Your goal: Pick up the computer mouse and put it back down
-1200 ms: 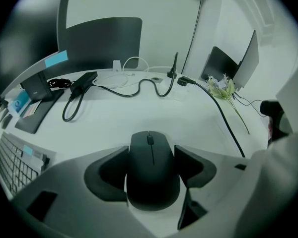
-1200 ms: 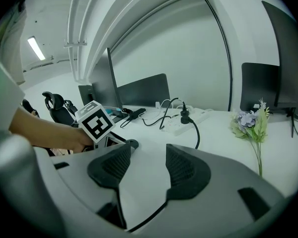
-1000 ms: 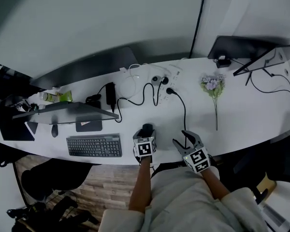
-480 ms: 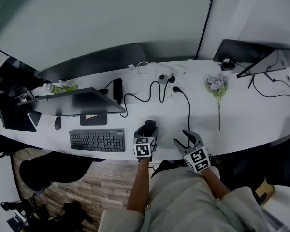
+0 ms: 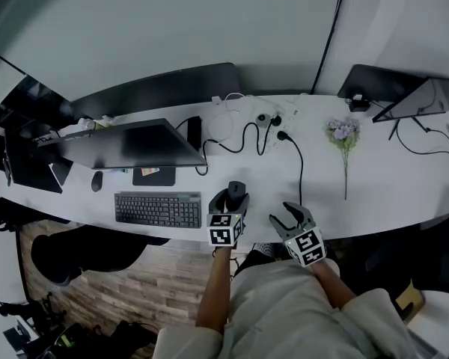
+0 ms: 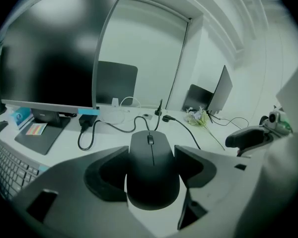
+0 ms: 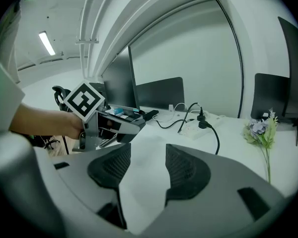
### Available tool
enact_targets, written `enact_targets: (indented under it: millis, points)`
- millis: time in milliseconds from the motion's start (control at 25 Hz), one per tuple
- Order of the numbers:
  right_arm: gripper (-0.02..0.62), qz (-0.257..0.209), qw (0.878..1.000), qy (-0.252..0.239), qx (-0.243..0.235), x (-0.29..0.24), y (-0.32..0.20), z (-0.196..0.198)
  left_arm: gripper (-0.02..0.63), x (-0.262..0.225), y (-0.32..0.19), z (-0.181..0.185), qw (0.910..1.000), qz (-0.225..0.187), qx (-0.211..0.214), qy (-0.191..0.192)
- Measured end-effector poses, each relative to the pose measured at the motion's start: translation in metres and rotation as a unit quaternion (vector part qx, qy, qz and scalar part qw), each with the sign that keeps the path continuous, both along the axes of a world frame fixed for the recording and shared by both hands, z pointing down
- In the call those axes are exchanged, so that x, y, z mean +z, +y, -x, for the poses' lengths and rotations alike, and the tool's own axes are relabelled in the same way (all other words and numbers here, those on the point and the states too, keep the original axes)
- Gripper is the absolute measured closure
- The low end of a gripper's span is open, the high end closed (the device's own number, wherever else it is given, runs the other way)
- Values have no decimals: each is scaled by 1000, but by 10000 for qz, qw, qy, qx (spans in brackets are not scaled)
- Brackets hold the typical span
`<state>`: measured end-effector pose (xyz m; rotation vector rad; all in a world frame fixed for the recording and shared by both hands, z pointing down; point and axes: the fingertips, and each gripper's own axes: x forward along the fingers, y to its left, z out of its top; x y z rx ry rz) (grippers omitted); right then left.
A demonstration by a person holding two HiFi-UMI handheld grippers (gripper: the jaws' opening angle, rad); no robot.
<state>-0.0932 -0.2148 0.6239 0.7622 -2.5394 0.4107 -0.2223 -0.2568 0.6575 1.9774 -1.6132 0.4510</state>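
Head view: my left gripper (image 5: 234, 195) has the computer mouse (image 5: 236, 190) over the desk (image 5: 374, 193), right of the keyboard (image 5: 158, 209).
Left gripper view: jaws pinch the mouse's sides; lower it level, release once seated.
Right gripper view: right gripper (image 7: 144, 170) spread, empty; hold it aside.

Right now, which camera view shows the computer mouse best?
The left gripper view: the computer mouse fills the centre, clamped between the left gripper's jaws. The head view shows only a small dark shape; the right gripper view barely shows it.
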Motion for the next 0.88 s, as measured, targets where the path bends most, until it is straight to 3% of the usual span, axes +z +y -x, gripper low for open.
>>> enact_targets:
  millis: [360,880]
  points:
    - [371,-17,9999,-101,-72,-1,23,16,316,-41,29,2,9986,-520,63,-27]
    - [373,-35,9997,-185,-175,-5,42,32,318,-76,67,0,9956,-935,61,-71]
